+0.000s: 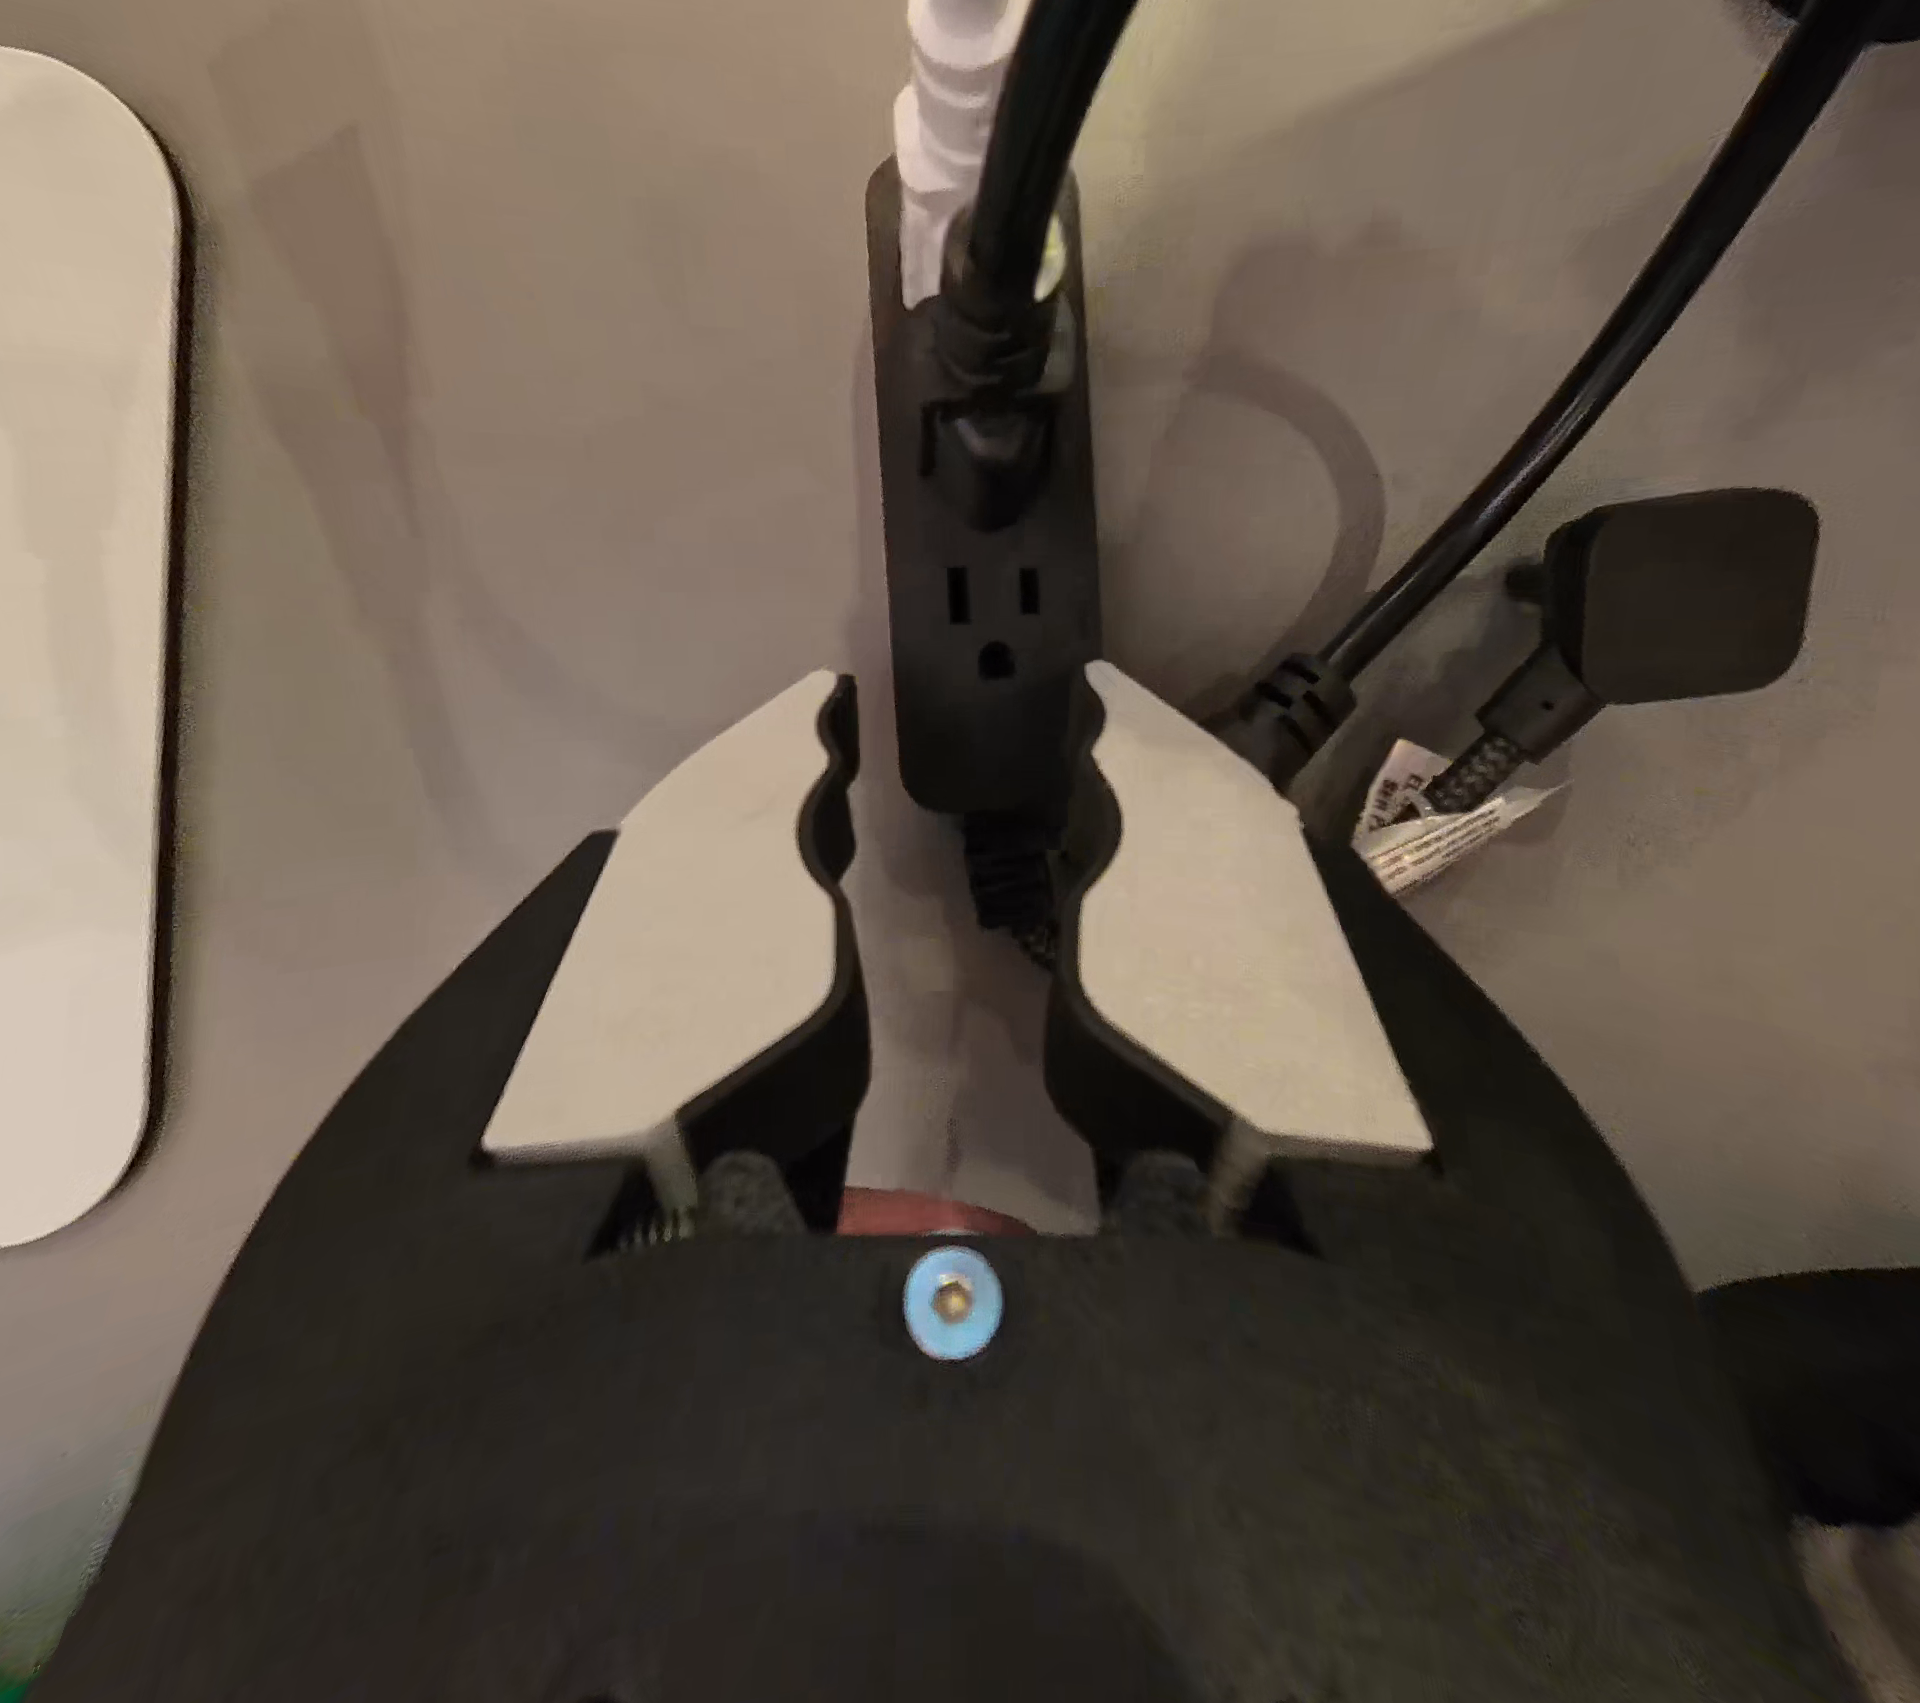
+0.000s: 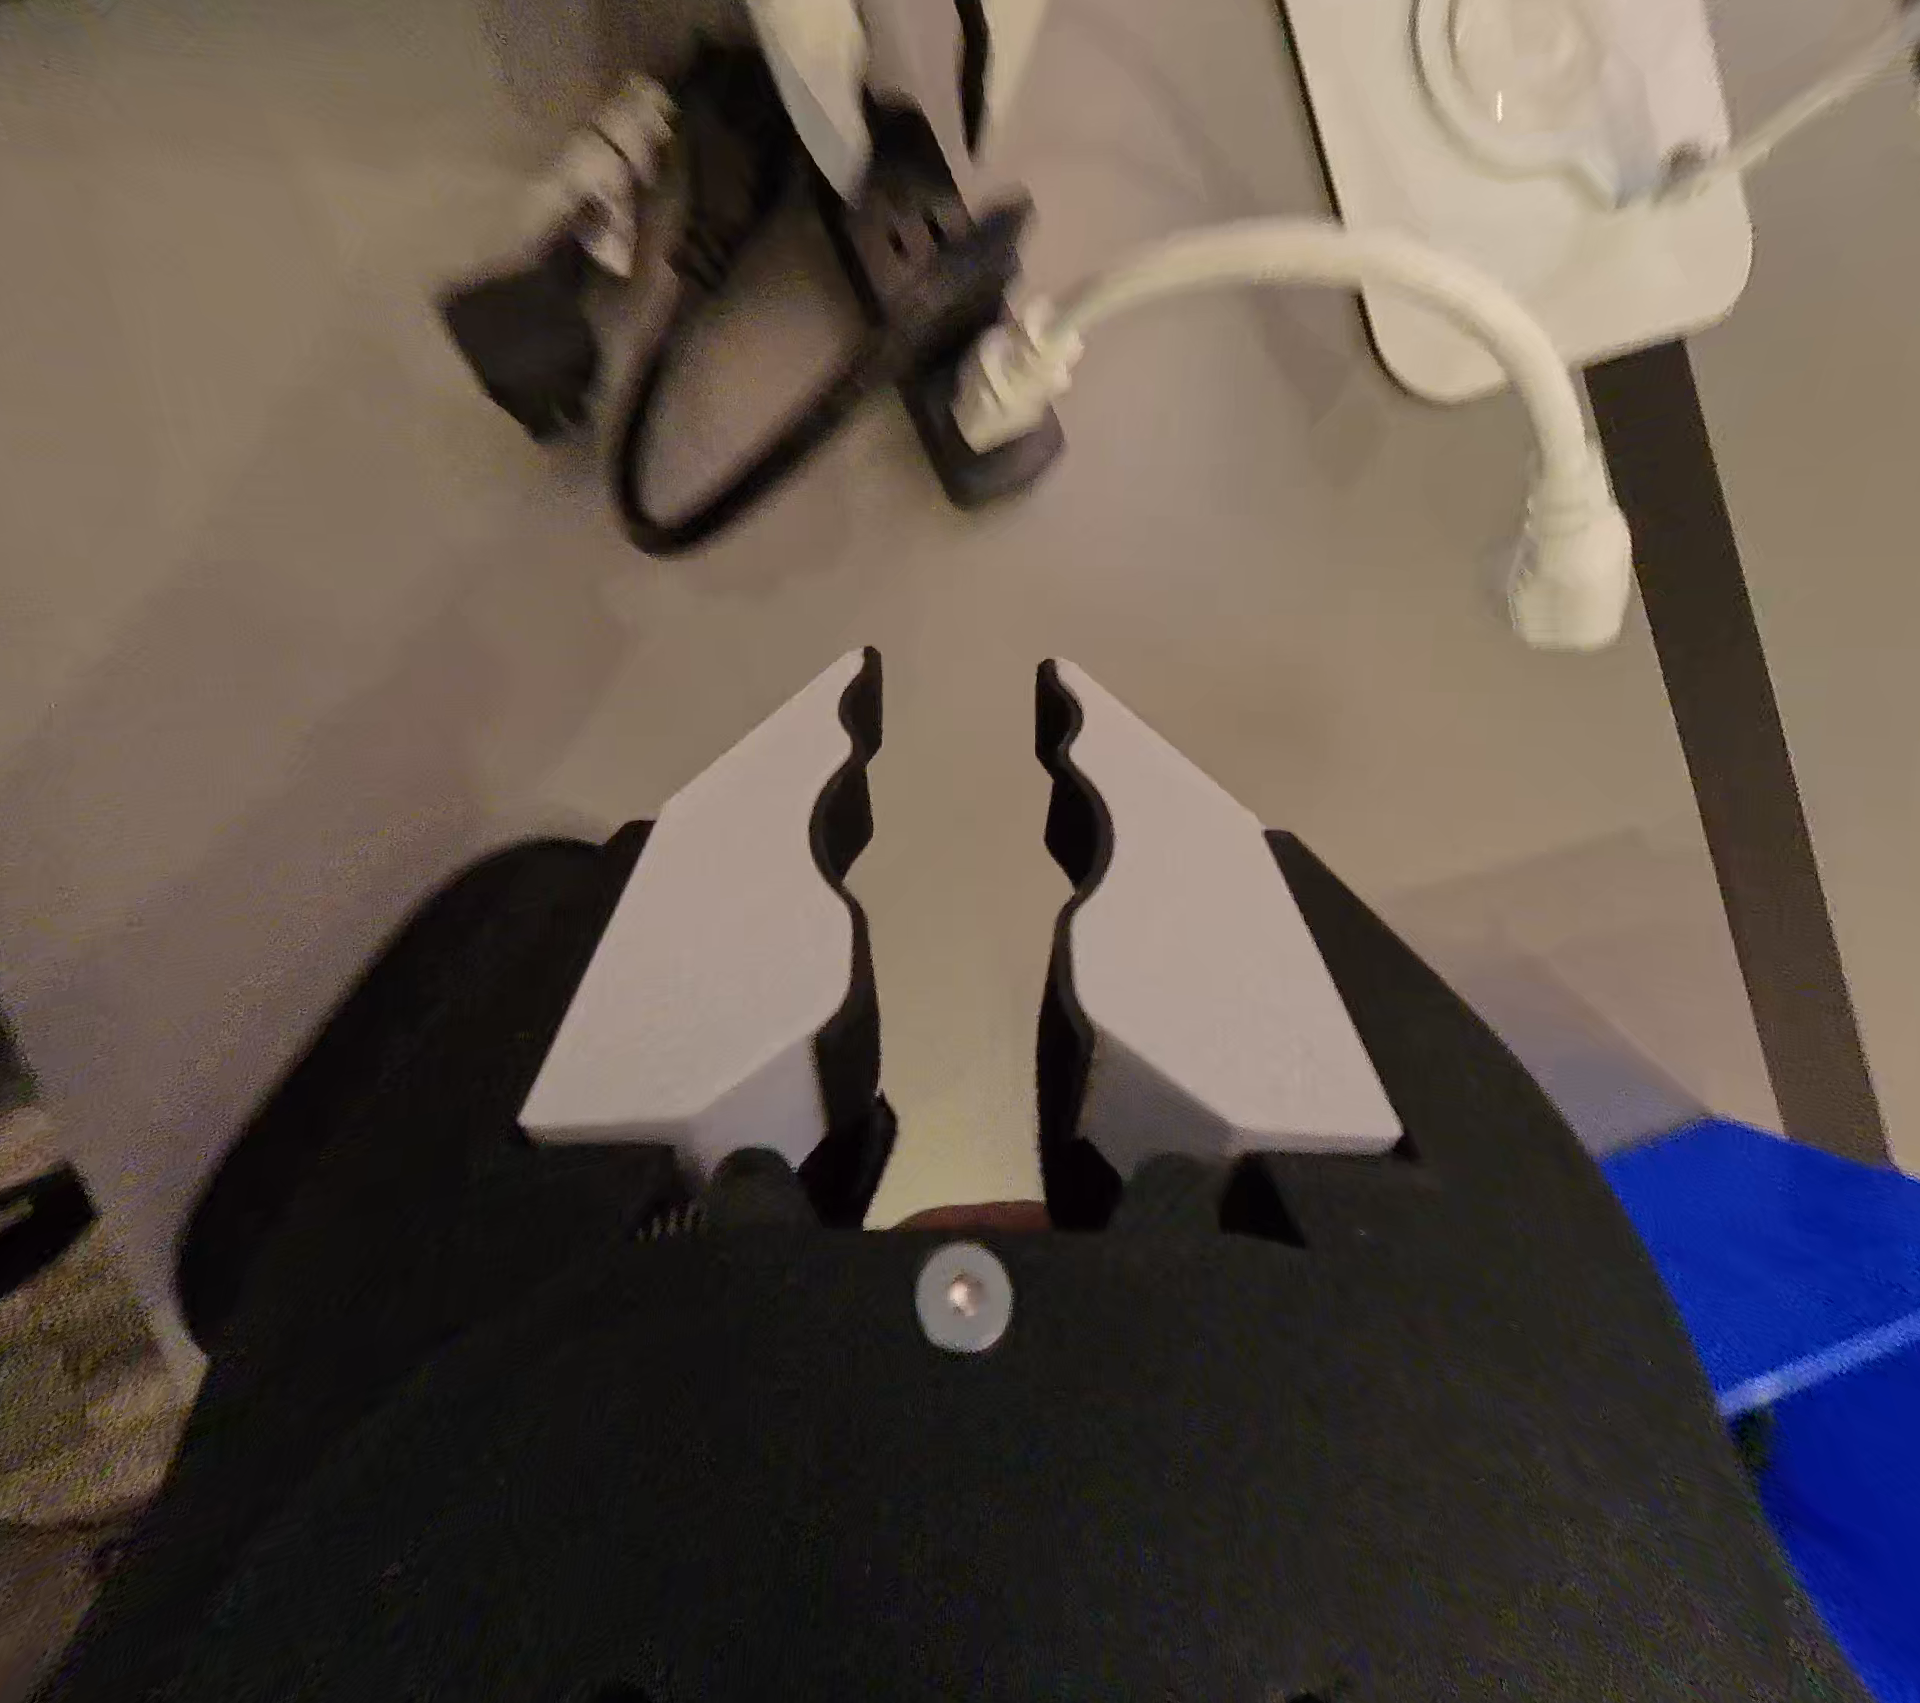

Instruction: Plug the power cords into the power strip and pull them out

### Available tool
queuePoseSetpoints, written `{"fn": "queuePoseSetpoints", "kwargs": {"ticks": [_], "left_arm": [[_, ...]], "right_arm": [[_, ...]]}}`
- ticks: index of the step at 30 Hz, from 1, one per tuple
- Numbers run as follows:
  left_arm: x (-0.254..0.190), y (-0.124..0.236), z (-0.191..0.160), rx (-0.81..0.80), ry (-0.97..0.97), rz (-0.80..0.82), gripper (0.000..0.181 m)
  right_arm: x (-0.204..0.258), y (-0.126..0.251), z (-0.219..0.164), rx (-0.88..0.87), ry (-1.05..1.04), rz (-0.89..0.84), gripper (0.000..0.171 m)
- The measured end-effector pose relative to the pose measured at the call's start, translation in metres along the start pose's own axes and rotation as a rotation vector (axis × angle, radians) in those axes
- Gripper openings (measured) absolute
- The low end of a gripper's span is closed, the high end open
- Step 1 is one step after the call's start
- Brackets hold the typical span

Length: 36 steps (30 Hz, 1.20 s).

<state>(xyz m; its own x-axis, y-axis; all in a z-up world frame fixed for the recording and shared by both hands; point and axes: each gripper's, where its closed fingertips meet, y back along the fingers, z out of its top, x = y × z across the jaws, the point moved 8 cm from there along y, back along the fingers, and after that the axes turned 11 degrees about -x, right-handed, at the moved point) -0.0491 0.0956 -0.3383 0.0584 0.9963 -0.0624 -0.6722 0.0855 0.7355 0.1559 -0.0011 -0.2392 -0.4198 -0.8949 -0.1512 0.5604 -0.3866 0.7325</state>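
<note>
A black power strip (image 1: 982, 510) lies on the grey table. A white cord (image 1: 951, 43) sits in its far outlet and a black cord (image 1: 1023, 126) in the middle one; the near outlet (image 1: 992, 625) is empty. My left gripper (image 1: 971, 697) clasps the strip's near end, one finger on each side. In the right wrist view the strip (image 2: 935, 271) lies ahead, blurred, with the white plug (image 2: 1013, 375) in it and the left gripper (image 2: 914, 126) on it. My right gripper (image 2: 958, 677) is open and empty, well short of the strip.
A flat black plug (image 1: 1683, 604) with a braided cable and a tag, and another black cord end (image 1: 1299, 697), lie right of the strip. A white flat device (image 1: 73, 614) lies left. A white box (image 2: 1507, 43), the white cord's free connector (image 2: 1569, 562) and a blue object (image 2: 1787, 1258) are on the right. Spacing between my two grippers at the tips: around 20 centimetres. My left gripper is the nearer one to the flat black plug (image 1: 1683, 604): about 10 centimetres, against 15 centimetres. It turns up in the right wrist view (image 2: 528, 318) as well.
</note>
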Motion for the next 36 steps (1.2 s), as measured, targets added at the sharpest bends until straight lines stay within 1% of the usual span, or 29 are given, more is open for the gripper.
{"fn": "queuePoseSetpoints", "kwargs": {"ticks": [2, 3, 4, 6, 8, 10, 11, 14, 16, 20, 23, 25, 28, 30, 33, 36], "left_arm": [[-0.002, -0.002, 0.001, 0.015, 0.007, -0.007, 0.030], [-0.003, -0.003, 0.003, 0.022, 0.007, -0.003, 0.029], [-0.003, -0.004, 0.004, 0.027, 0.014, 0.002, 0.029], [-0.004, -0.006, 0.006, 0.021, 0.029, 0.008, 0.029], [-0.004, -0.006, 0.006, 0.021, 0.061, 0.011, 0.029], [-0.004, -0.006, 0.006, 0.027, 0.081, 0.019, 0.029], [-0.005, -0.006, 0.006, 0.029, 0.096, 0.026, 0.029], [-0.010, -0.006, 0.005, 0.019, 0.145, 0.064, 0.029], [-0.017, -0.007, 0.004, -0.008, 0.186, 0.084, 0.027], [-0.031, -0.010, 0.002, -0.089, 0.272, 0.140, 0.025], [-0.041, -0.014, 0.001, -0.146, 0.329, 0.186, 0.025], [-0.046, -0.018, 0.003, -0.176, 0.354, 0.227, 0.025], [-0.053, -0.024, 0.007, -0.217, 0.392, 0.285, 0.025], [-0.056, -0.029, 0.010, -0.250, 0.419, 0.322, 0.026], [-0.060, -0.039, 0.017, -0.294, 0.466, 0.367, 0.026], [-0.066, -0.054, 0.026, -0.335, 0.512, 0.369, 0.033]], "right_arm": [[0.028, 0.009, 0.017, -0.129, 0.005, 0.075, 0.020], [0.044, 0.010, 0.025, -0.175, 0.008, 0.134, 0.013], [0.060, 0.007, 0.031, -0.196, 0.021, 0.188, 0.012], [0.083, -0.008, 0.036, -0.178, 0.032, 0.225, 0.011], [0.087, -0.031, 0.033, -0.136, -0.024, 0.175, 0.009], [0.077, -0.053, 0.019, -0.078, -0.106, 0.080, 0.007], [0.067, -0.060, 0.009, -0.043, -0.130, 0.021, 0.000], [0.041, -0.069, -0.008, -0.030, -0.174, -0.092, 0.000], [0.026, -0.073, -0.016, -0.007, -0.170, -0.132, 0.000], [-0.001, -0.082, -0.018, 0.017, -0.138, -0.178, 0.000], [-0.020, -0.098, -0.015, 0.055, -0.082, -0.205, 0.000], [-0.028, -0.113, -0.013, 0.064, -0.070, -0.179, 0.000], [-0.040, -0.131, -0.006, 0.058, -0.051, -0.181, 0.000], [-0.044, -0.142, 0.001, 0.019, -0.091, -0.140, 0.000], [-0.051, -0.150, 0.007, 0.001, -0.062, -0.123, 0.000], [-0.057, -0.153, 0.009, -0.005, -0.063, -0.095, 0.000]]}}
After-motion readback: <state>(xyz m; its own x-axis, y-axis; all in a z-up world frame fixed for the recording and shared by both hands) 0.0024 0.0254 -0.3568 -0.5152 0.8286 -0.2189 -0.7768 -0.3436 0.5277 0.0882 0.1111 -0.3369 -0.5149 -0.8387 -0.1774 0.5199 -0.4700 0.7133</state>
